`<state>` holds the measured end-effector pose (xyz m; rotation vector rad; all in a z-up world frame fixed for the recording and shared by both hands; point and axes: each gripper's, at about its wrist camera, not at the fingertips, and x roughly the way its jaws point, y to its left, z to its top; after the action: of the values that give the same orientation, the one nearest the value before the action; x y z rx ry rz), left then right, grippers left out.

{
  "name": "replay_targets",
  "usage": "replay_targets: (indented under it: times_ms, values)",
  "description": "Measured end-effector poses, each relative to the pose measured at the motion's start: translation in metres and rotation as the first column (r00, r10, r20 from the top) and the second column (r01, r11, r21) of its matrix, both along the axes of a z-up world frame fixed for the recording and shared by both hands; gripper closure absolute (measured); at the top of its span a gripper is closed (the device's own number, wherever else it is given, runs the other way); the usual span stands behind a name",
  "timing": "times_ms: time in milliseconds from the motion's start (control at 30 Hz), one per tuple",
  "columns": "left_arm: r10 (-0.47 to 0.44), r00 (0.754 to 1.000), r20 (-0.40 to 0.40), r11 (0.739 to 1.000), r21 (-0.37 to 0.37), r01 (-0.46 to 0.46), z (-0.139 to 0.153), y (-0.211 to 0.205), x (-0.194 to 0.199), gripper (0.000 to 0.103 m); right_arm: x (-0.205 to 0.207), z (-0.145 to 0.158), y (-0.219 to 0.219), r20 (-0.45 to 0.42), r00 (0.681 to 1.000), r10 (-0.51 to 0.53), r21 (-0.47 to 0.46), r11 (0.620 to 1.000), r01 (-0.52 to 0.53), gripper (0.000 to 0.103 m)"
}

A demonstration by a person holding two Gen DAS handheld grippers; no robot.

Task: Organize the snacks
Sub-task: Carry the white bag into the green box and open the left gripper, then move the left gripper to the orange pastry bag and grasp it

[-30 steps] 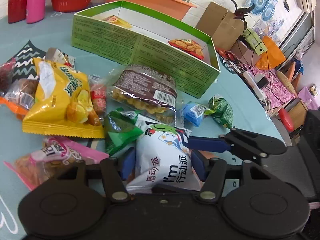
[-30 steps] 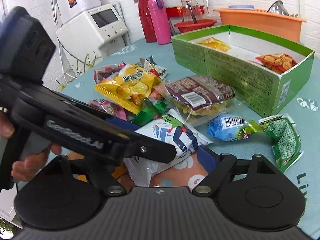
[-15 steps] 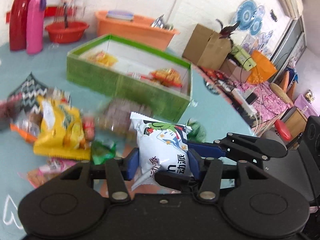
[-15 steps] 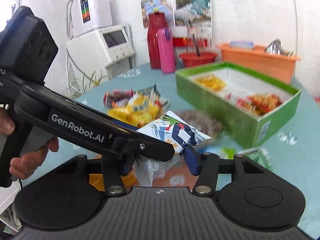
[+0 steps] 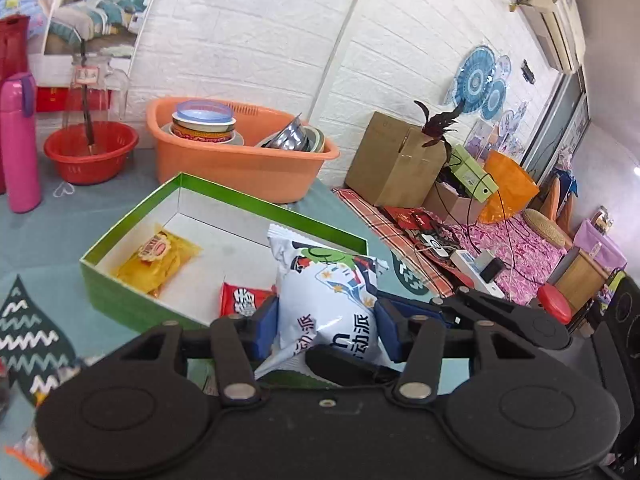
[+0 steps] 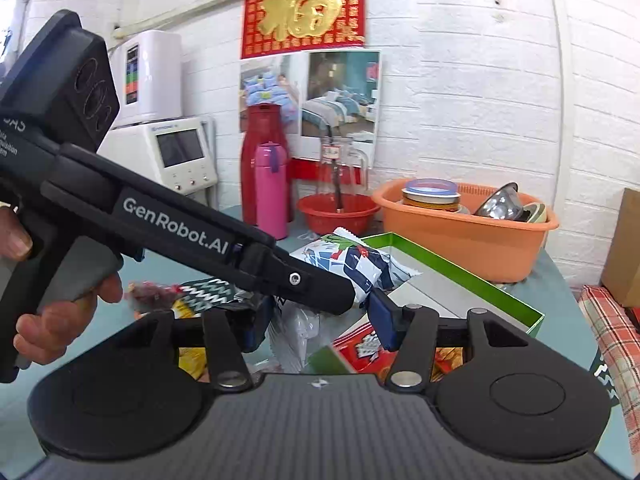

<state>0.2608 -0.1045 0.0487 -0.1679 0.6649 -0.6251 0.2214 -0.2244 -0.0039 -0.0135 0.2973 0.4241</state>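
Note:
My left gripper (image 5: 327,325) is shut on a white and blue snack bag (image 5: 332,292) and holds it in the air over the near edge of the green box (image 5: 120,300). The box holds a yellow snack packet (image 5: 158,254) and a red packet (image 5: 240,298). In the right wrist view the left gripper body (image 6: 180,236) crosses in front, with the same bag (image 6: 356,266) in its tip above the box (image 6: 460,276). My right gripper (image 6: 316,320) is open and empty, just behind the bag.
An orange basin (image 5: 240,160) with bowls stands behind the box. A red basket (image 5: 90,154) and a pink bottle (image 5: 18,144) stand at the back left. Loose snacks (image 6: 168,296) lie on the table's left. A cardboard box (image 5: 394,164) stands to the right.
My left gripper has lifted the white and blue bag off the snack pile and carried it up and over the green box. The right gripper has risen alongside, still open.

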Motion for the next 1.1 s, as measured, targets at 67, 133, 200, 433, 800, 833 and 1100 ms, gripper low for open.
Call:
replay_targets:
  times_ms: [67,133,200,433,800,833,1100]
  values:
    - [-0.001,1.000,-0.012,1.000,-0.007,0.001,-0.006,-0.002,0.019,0.039,0.017,-0.005,-0.004,-0.008,1.000,-0.012,0.006,1.000,0.013,0.015]
    - [-0.004,1.000,-0.022,1.000,-0.002,0.004,-0.012,-0.004,0.037,0.039,0.033,-0.011,-0.009,-0.022,1.000,-0.021,0.021,1.000,0.021,0.015]
    - [-0.002,0.999,-0.037,1.000,0.002,0.002,-0.021,-0.007,0.056,0.038,0.049,-0.019,-0.013,-0.041,0.999,-0.028,0.041,0.999,0.030,0.015]
    - [0.008,0.995,-0.103,0.999,0.034,-0.005,-0.049,-0.010,0.105,0.038,0.093,-0.045,-0.014,-0.126,0.992,-0.031,0.067,0.997,0.040,0.015]
    - [0.125,0.990,-0.063,0.992,0.000,-0.125,-0.033,0.018,0.078,0.000,0.070,-0.031,-0.018,-0.074,0.994,-0.084,0.014,0.996,0.086,0.000]
    - [0.126,0.990,-0.058,0.992,-0.007,-0.127,-0.027,0.021,0.069,0.000,0.061,-0.027,-0.022,-0.064,0.995,-0.081,0.031,0.996,0.084,0.000]
    - [0.121,0.992,-0.039,0.993,0.013,-0.121,0.003,0.033,-0.028,0.000,-0.035,-0.002,-0.033,-0.033,0.998,-0.061,0.067,0.996,0.064,0.000]
